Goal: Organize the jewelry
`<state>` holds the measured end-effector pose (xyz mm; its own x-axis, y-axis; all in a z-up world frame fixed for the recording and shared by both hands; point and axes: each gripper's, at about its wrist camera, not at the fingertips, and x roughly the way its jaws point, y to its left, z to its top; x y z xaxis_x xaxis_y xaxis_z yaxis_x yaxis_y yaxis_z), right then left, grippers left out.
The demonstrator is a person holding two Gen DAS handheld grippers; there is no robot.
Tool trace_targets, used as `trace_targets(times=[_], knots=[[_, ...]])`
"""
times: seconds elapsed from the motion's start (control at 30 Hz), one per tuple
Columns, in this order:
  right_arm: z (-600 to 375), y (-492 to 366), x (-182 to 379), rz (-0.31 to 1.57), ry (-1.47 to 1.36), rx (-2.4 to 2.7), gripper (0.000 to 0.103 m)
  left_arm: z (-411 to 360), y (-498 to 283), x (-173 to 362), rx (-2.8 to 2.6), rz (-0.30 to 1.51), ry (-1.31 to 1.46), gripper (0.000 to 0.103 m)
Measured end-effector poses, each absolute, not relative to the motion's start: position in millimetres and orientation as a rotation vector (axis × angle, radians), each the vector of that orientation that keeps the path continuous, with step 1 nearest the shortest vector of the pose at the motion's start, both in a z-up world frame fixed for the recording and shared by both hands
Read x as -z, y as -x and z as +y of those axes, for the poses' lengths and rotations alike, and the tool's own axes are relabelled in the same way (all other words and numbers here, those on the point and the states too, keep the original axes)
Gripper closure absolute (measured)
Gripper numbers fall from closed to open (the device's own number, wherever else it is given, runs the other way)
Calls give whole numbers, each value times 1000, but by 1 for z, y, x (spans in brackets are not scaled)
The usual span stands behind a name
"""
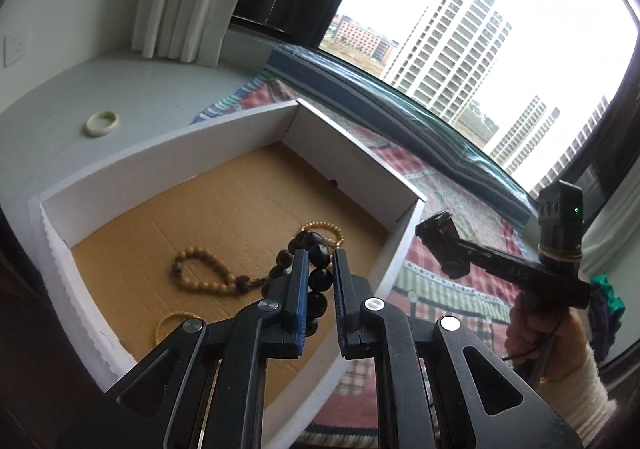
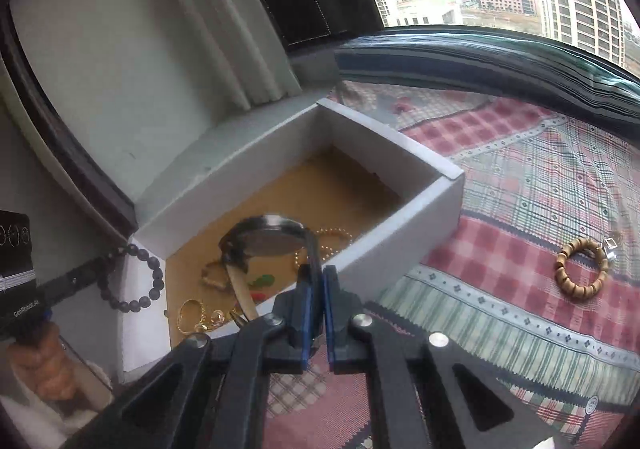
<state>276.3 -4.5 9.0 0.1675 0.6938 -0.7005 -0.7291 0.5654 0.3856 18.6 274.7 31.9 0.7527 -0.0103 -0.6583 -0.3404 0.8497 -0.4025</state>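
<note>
My left gripper (image 1: 320, 261) is closed on a dark bead bracelet (image 1: 316, 273), its big black beads pinched between my blue pads and hanging over the open white box (image 1: 224, 137). My right gripper (image 2: 319, 281) is shut too, clamped on the strap of a wristwatch (image 2: 268, 239), whose round case hangs tilted above the box's (image 2: 400, 217) near corner.

Seen from the left wrist, the box's walls stand upright around a bare cardboard floor. On that floor lie a tan bead string (image 1: 204, 269), a small pearl-like bracelet (image 1: 324, 231) near the right wall and a thin golden loop (image 1: 172, 323) by the near wall. Most of the floor toward the far corner is open. In the right wrist view a few gold pieces (image 2: 200, 315) lie in the near corner, close under the watch.

Outside the box, a pale ring (image 1: 102, 123) lies on the grey ledge (image 1: 120, 89) beyond the left wall, well apart from the rim. On the checked cloth (image 2: 520, 189) to the right, a wooden bead bracelet (image 2: 582, 269) lies well clear of the box wall, with broad empty cloth between them. The window frame (image 2: 480, 61) bounds the cloth's far edge.
</note>
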Motion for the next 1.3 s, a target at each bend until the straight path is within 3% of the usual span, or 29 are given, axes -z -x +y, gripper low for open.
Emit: trace_targets(times=[0.33,0.37,0.43,0.47,0.5,0.63,0.8,1.07,1.3], knots=[[134,-226,38,1029,287,-1188,97,324,-20,33,-341,857,583,92],[141,-224,45,1049,313,-1193,93,324,-21,38,-346,875,589,89],[148,-224,56,1059,354,-1145,80,322,-21,44,-339,886,604,64],[147,-227,57,1057,348,-1125,63,321,-19,45,-337,878,607,58],[141,-232,54,1052,326,-1110,54,319,-19,45,-340,871,601,49],[108,-240,34,994,272,-1061,54,302,-17,37,-321,851,566,42],[58,-233,25,920,289,-985,42,268,-23,20,-249,833,504,36],[-46,-228,59,962,255,-779,42,182,-46,9,-48,853,403,30],[-143,-222,92,983,239,-523,42,96,-83,35,112,968,309,25]])
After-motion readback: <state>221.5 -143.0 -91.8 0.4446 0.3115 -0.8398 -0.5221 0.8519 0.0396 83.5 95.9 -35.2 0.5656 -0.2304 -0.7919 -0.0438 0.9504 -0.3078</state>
